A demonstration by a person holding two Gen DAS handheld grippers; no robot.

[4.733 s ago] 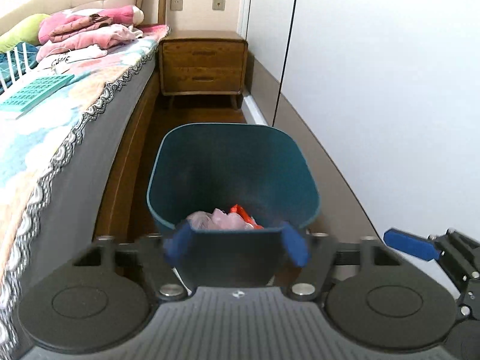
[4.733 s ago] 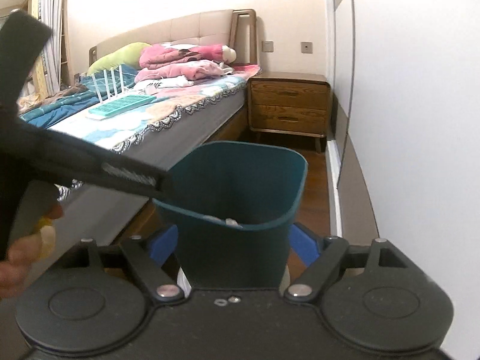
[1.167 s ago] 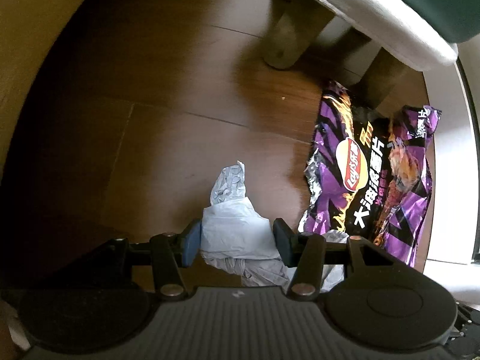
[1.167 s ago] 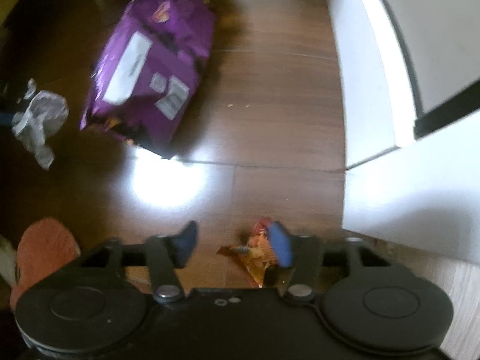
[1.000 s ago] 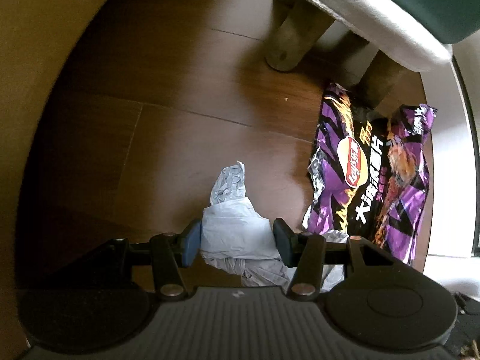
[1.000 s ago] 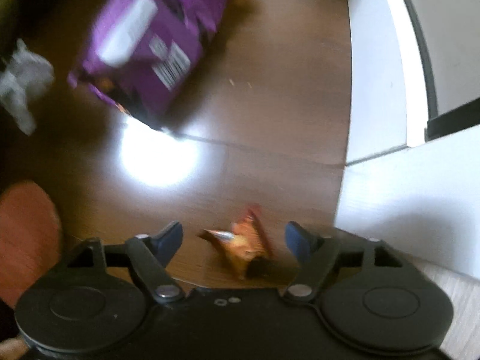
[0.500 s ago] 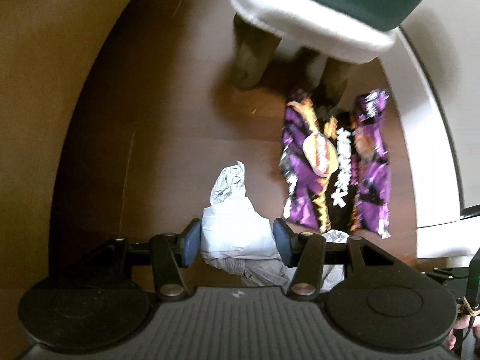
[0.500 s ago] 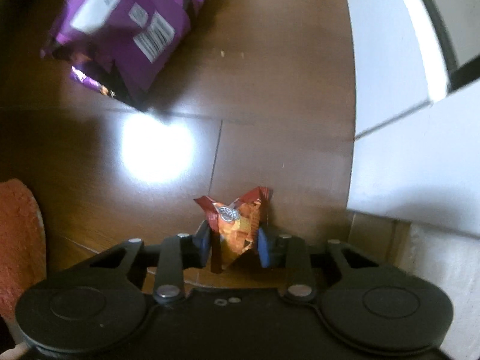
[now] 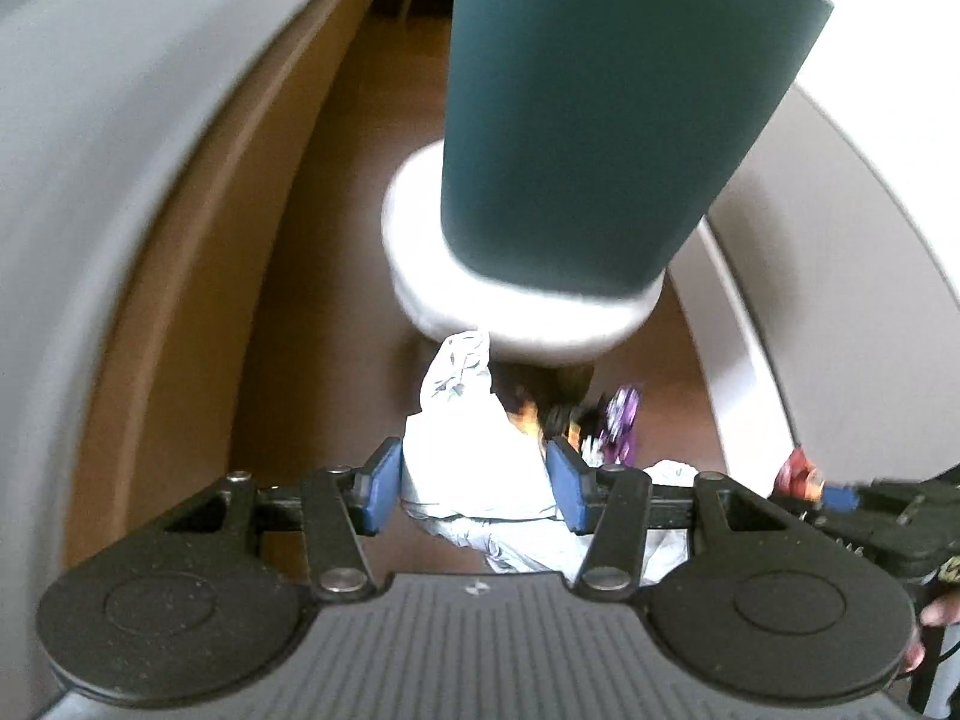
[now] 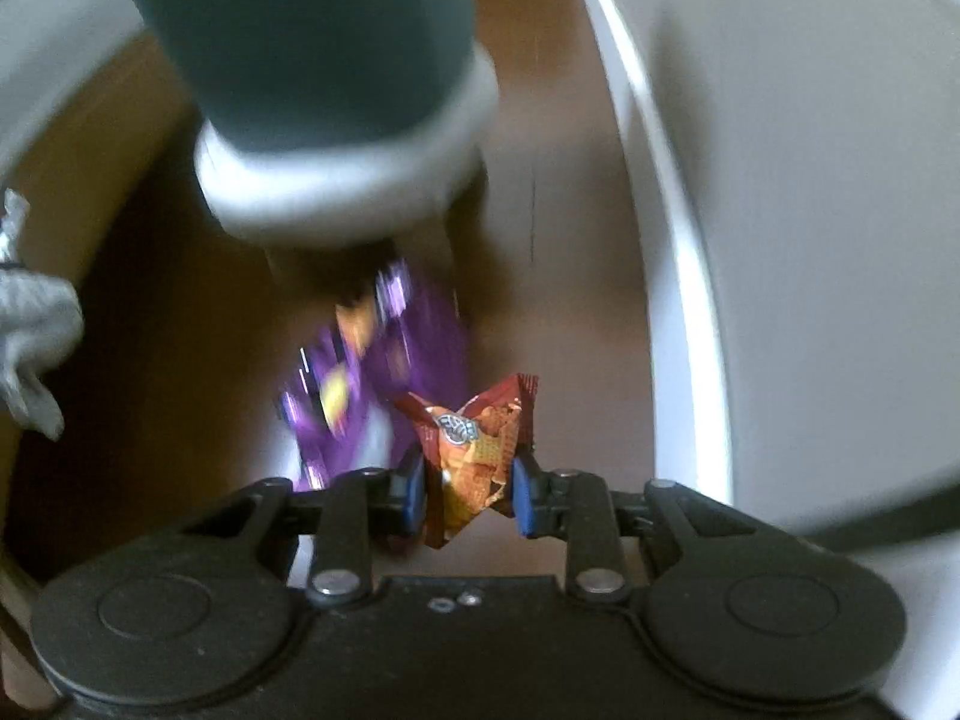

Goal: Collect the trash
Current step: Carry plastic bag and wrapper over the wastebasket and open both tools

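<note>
My left fingers (image 9: 474, 486) squeeze the gray crumpled bag (image 9: 474, 468) and my right fingers (image 10: 469, 495) pinch the orange wrapper (image 10: 474, 450), so either light piece may slip before reaching the teal bin (image 9: 600, 114) at the top.

Teal bin (image 9: 600, 120), purple chip bag (image 10: 384, 372)

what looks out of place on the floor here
A purple chip bag lies on the wooden floor at the foot of the teal bin, litter not yet collected. The other scraps are held: crumpled white plastic in the left claw, an orange snack wrapper in the right claw.
</note>
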